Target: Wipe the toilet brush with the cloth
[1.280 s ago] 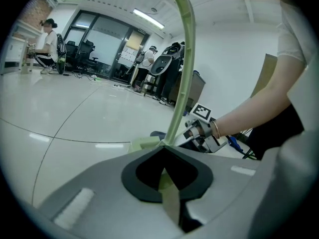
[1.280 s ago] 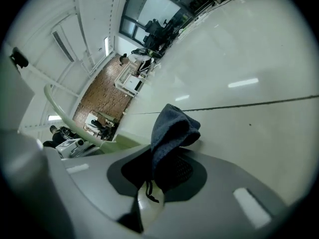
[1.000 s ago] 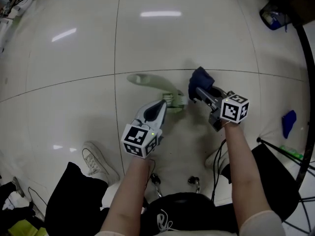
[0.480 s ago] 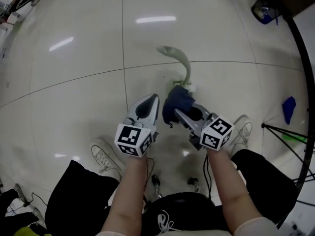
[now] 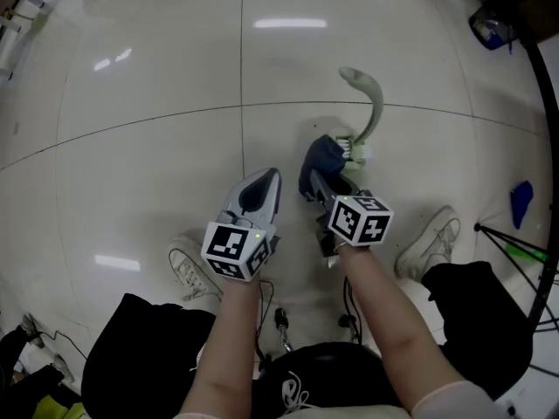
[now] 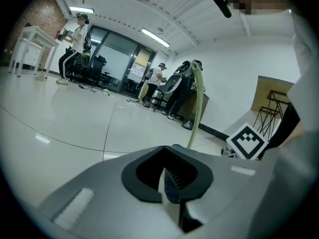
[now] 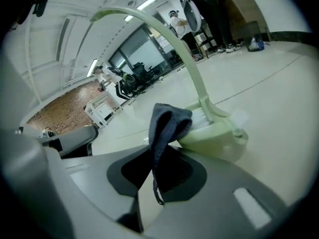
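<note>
A pale green toilet brush (image 5: 374, 103) stands on the floor tiles, its curved handle arching away from me and its bristled head (image 5: 355, 152) low. My right gripper (image 5: 320, 178) is shut on a dark blue cloth (image 5: 324, 158), which bunches up against the brush head. In the right gripper view the cloth (image 7: 167, 126) hangs from the shut jaws right beside the brush's head (image 7: 214, 133). My left gripper (image 5: 267, 180) hovers to the left of the cloth, apart from the brush, jaws shut with nothing in them. From the left gripper view the brush handle (image 6: 198, 103) rises beyond the jaws.
The person's white shoes (image 5: 186, 271) (image 5: 428, 242) stand on either side below the grippers. A blue object (image 5: 521, 201) and thin black stand legs (image 5: 515, 244) lie at the right edge. People (image 6: 77, 39) and chairs show far off in the room.
The brush's handle has swung round from pointing left to pointing away and right. My right gripper has drawn nearer with the cloth, staying against the head. The left gripper now stands apart from the brush.
</note>
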Demonstrator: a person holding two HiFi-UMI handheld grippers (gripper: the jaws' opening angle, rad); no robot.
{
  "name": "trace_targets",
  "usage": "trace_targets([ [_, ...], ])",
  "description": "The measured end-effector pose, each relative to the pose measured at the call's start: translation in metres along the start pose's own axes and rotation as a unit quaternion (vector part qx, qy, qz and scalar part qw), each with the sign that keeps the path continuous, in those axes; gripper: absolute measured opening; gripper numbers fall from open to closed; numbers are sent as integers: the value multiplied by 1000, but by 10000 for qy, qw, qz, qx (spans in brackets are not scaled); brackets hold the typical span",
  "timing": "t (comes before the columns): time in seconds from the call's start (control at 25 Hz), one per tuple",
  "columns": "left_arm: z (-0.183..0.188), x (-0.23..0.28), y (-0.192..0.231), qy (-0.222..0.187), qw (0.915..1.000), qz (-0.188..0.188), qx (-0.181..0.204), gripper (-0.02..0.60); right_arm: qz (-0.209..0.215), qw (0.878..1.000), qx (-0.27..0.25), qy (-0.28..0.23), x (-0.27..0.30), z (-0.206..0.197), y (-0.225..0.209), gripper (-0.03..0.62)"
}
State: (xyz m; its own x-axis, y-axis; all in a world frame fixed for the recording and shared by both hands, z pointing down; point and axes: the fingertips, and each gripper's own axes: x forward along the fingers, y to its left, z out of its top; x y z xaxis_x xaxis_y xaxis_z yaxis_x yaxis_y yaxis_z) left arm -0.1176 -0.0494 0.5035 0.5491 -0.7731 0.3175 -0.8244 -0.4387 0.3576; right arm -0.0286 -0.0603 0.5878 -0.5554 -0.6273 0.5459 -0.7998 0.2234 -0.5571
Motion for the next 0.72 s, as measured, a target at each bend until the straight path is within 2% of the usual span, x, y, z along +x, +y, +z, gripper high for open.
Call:
trace_targets([
  [0.24,-5,2,-3,14,10000,-65,-70,6,-375,9952,902,82,8,-26,-36,67],
  [0.52,-10,6,-3,112,9998,-95,-116,6,-804,9757,2012,332,9,-58,-58,67],
  [0.6,-6,8,-5,67,9998,-119,-113,6,-818,9728,2126,414,6,-62,-52,67],
  [0.72,4,7,-6,-56,9999,-111,-114,6,-481,9791,1942,361,6,-46,-20,67],
])
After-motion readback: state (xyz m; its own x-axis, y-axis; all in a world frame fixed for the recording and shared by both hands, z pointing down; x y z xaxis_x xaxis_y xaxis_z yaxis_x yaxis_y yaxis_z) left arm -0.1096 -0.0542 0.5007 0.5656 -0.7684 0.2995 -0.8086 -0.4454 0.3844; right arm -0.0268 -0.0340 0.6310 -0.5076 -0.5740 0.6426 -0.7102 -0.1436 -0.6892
